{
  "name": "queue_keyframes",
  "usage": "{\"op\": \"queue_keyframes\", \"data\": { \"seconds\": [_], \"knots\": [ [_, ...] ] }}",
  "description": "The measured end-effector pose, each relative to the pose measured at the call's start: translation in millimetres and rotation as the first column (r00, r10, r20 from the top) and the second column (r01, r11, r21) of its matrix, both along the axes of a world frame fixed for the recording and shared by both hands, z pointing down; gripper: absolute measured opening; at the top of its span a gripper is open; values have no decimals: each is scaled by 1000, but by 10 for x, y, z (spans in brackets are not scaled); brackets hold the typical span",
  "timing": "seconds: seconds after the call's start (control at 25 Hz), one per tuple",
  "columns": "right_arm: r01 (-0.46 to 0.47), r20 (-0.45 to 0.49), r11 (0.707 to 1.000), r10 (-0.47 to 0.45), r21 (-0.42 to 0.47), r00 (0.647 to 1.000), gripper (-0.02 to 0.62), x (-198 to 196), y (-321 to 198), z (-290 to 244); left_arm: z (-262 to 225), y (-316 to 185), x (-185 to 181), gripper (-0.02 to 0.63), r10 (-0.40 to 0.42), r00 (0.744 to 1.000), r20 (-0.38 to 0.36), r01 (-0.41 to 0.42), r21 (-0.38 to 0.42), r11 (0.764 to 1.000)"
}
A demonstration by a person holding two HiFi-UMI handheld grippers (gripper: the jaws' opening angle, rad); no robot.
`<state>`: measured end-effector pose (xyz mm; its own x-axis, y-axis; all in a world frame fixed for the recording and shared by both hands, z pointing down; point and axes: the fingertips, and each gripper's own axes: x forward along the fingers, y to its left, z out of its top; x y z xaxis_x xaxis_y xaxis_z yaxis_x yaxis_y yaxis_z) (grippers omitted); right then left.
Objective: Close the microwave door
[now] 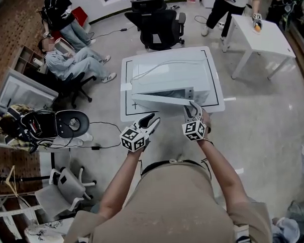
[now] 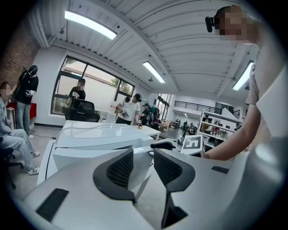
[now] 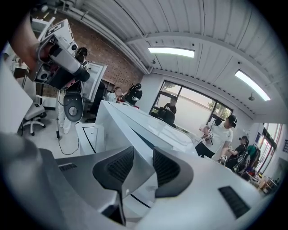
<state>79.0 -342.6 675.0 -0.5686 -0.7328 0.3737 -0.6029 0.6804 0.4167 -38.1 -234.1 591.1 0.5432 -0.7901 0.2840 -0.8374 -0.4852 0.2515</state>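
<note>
The white microwave [image 1: 170, 75] stands on a white table [image 1: 215, 98] with black outline tape. Its door [image 1: 161, 99] is swung partly open and angles toward me. My right gripper [image 1: 193, 110] is at the door's free edge. In the right gripper view the white door panel [image 3: 135, 130] runs between the narrow jaws of that gripper [image 3: 143, 168], which is shut on it. My left gripper [image 1: 151, 121] hovers just in front of the door with its fingers apart. In the left gripper view nothing sits between that gripper's [image 2: 144, 168] jaws, and the microwave [image 2: 103, 134] lies ahead.
A black office chair [image 1: 158, 22] stands behind the table and a second white table [image 1: 266, 38] at the back right. A seated person [image 1: 71, 61] and a black chair [image 1: 66, 124] are on the left. Cables [image 1: 105, 140] trail on the floor beside the table.
</note>
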Motion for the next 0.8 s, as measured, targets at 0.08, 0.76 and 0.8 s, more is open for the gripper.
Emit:
{"op": "queue_keyframes", "data": {
  "seconds": [0.08,0.76,0.8],
  "knots": [
    [-8,-8,1000,8,4,1000,129,9,-66,16,-3,-36,8,135,1,1000,4,-1,0,1000],
    [-30,-121,998,38,62,992,218,55,-661,84,63,-273,-39,135,-28,1000,3,28,-8,1000],
    [-27,-123,998,35,61,992,220,50,-678,82,58,-272,-52,135,-31,1000,3,31,-7,999]
  ]
}}
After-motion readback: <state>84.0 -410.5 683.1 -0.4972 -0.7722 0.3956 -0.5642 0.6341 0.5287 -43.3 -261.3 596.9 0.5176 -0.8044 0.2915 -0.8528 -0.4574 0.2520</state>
